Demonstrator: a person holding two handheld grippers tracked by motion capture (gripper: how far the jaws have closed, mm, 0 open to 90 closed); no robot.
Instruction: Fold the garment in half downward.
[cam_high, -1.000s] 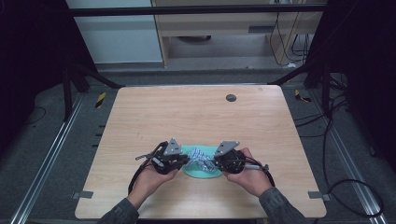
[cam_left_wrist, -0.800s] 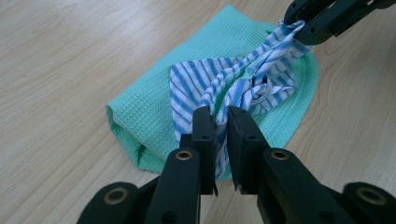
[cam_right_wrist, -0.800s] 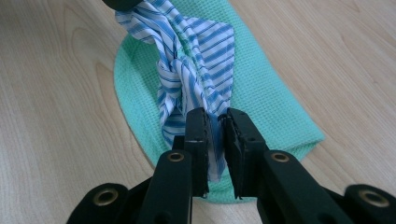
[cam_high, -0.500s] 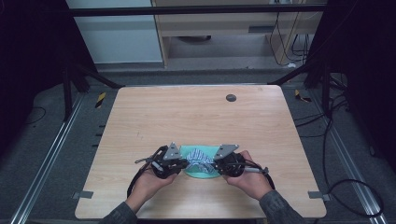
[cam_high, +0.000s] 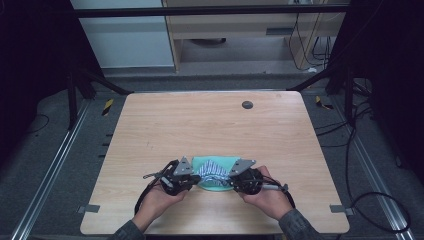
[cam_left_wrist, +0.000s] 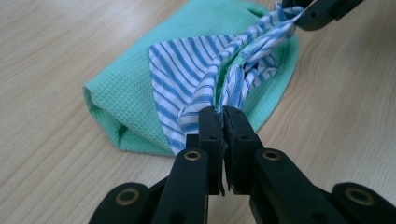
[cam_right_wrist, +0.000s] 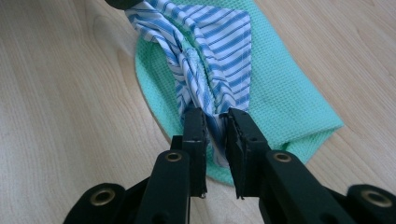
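Crosswise, striped cloth (cam_high: 214, 170) between both tools

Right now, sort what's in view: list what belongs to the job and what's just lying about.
In the job:
striped cloth
green cloth
left gripper, clamped on the striped cloth
right gripper, pinching its other end

Lying about:
dark round disc

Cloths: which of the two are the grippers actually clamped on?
The blue-and-white striped cloth. The left gripper and right gripper each pinch a bunched end of it; the green waffle-textured cloth lies flat on the table underneath, ungripped.
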